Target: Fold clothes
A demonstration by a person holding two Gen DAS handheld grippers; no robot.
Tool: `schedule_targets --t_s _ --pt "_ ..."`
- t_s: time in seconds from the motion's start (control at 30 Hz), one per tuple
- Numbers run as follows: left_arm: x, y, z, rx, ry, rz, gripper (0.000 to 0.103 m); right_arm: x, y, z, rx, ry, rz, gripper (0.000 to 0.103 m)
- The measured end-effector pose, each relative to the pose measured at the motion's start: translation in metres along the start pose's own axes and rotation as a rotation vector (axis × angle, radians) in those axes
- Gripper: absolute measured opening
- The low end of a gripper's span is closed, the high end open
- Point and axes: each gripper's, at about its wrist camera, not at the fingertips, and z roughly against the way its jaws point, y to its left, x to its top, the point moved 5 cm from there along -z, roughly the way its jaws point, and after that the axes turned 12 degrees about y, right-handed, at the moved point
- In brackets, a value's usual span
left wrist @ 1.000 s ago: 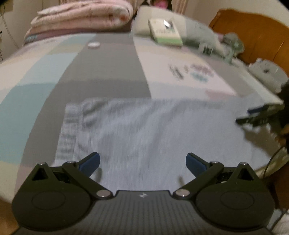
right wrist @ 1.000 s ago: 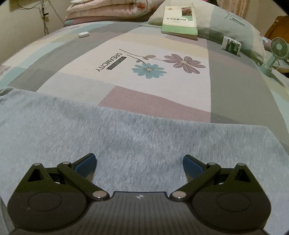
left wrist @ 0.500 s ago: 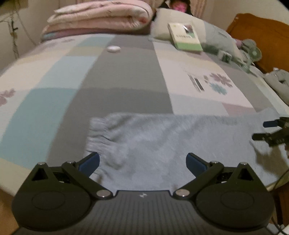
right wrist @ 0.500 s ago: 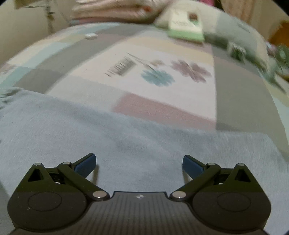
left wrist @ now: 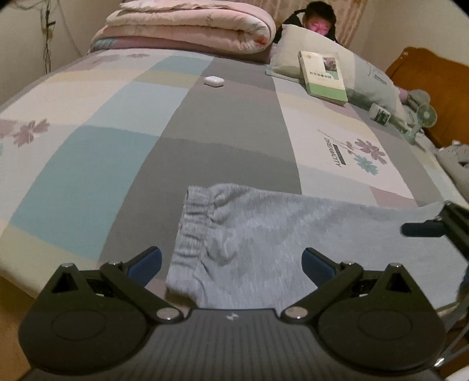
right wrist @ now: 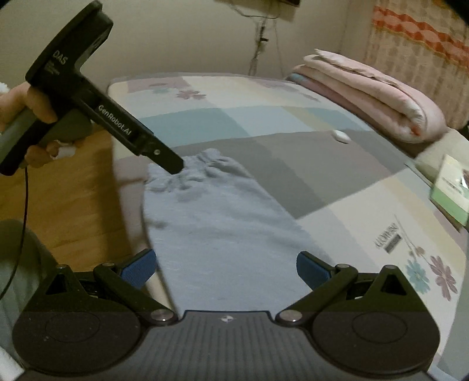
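A book leans on a pillow beside rolled quilts.

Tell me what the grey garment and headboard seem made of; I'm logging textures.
Garment: looks like soft heathered jersey or fleece knit, matte, with a gathered elastic band at its end. Headboard: appears to be wood or wood veneer, orange-brown with a mild sheen; blur leaves the grain unclear.
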Motion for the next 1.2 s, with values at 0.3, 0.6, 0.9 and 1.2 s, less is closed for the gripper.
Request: schedule_targets --t_s 0.3,0.6,0.9,1.2 --pt "-0.024 0.016 0.003 -0.136 -0.026 0.126 0.101 0.007 0.02 -0.023 0.028 0.037 0.055 0.103" --pt "-0.027 0.033 -0.001 -0.232 -0.025 0.25 0.101 0.024 0.055 -0.042 0.03 0.045 0.179 0.071" --pt "-0.021 0.048 -0.014 -0.325 0.001 0.336 0.101 0.042 0.094 -0.066 0.018 0.047 0.344 0.046" --pt "-0.032 0.053 -0.021 -0.433 0.016 0.402 0.101 0.044 0.103 -0.086 -0.071 0.047 0.433 0.014"
